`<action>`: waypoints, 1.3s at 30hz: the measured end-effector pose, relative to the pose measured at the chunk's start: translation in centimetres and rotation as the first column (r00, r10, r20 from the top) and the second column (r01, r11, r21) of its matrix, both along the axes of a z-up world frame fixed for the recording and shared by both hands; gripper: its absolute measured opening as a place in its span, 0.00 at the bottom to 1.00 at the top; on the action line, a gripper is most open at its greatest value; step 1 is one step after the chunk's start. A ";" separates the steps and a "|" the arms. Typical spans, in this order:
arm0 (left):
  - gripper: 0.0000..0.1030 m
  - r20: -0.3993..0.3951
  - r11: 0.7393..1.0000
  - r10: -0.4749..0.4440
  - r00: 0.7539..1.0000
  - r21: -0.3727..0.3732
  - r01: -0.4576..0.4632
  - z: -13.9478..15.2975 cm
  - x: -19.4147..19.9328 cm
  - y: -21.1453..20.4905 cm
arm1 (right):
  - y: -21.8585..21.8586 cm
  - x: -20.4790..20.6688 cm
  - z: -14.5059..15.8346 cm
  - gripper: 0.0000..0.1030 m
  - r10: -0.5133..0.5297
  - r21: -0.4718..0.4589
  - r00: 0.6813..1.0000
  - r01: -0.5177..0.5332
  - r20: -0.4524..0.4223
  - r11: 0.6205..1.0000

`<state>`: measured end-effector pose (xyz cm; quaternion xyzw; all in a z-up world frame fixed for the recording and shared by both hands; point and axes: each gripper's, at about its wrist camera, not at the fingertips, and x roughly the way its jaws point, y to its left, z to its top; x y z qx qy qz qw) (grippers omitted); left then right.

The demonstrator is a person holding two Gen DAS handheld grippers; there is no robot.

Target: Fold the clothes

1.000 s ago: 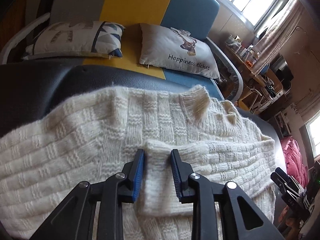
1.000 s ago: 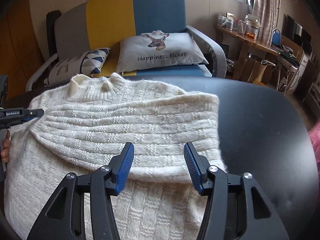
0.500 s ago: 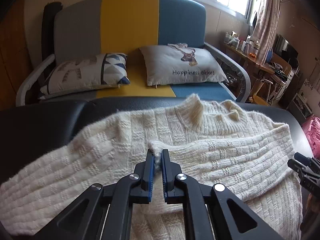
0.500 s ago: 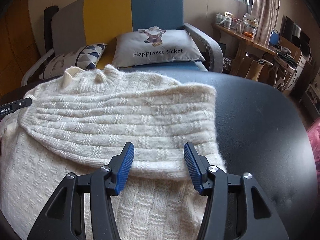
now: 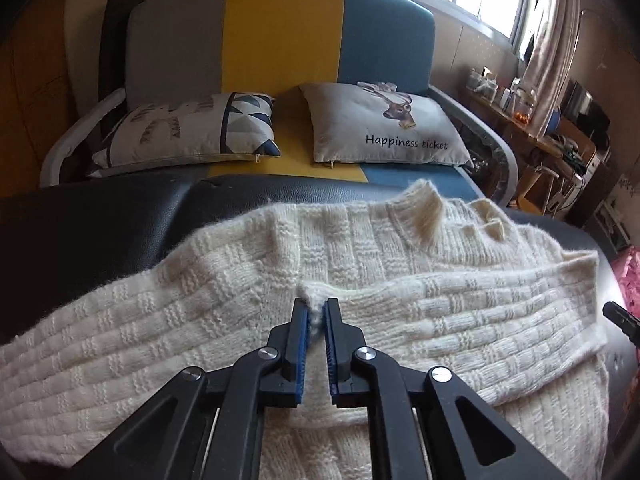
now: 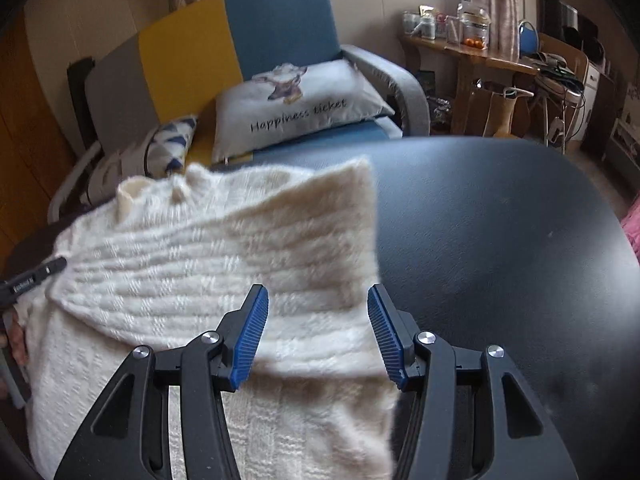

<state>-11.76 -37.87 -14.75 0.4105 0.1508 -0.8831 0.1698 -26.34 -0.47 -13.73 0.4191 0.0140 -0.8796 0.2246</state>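
Observation:
A cream knitted sweater (image 5: 400, 264) lies flat on a black padded table (image 5: 100, 232), collar toward the sofa, with one sleeve folded across the body. My left gripper (image 5: 317, 312) is shut on the cuff end of that folded sleeve (image 5: 460, 312). In the right wrist view the sweater (image 6: 208, 264) fills the left half, its folded right edge straight. My right gripper (image 6: 316, 312) is open, its jaws wide apart just above the sweater's right edge, holding nothing. The left gripper's tip (image 6: 36, 276) shows at the far left.
A grey, yellow and blue sofa (image 5: 280, 52) with two cushions (image 5: 384, 128) stands behind the table. Bare black tabletop (image 6: 500, 240) lies right of the sweater. A cluttered wooden side table (image 6: 472, 56) stands at the far right.
My left gripper closed on the sleeve cuff and stays shut on it. My right gripper stayed open and shifted toward the sweater's right edge, the view tilting.

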 end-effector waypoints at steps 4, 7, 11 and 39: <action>0.08 0.011 1.000 0.012 1.000 -0.018 -0.011 -0.2 -0.2 0.2 | 0.4 -3.2 1.2 0.54 -0.005 -0.062 1.000 0.005 0.007 0.998; 0.08 0.015 0.999 0.002 1.000 -0.050 -0.001 -0.4 0.0 0.7 | 0.1 -4.7 1.4 0.54 -0.064 0.075 0.997 0.067 -0.049 0.995; 0.08 0.044 0.997 -0.003 0.999 -0.072 0.007 -1.0 -0.1 1.0 | 0.7 -5.3 1.2 0.54 -0.046 0.156 0.996 0.059 -0.081 0.986; 0.10 0.008 0.985 -0.051 0.999 -0.167 0.052 0.4 1.2 3.5 | -1.6 -5.9 -0.5 0.53 0.160 0.240 0.986 -0.143 -0.052 0.960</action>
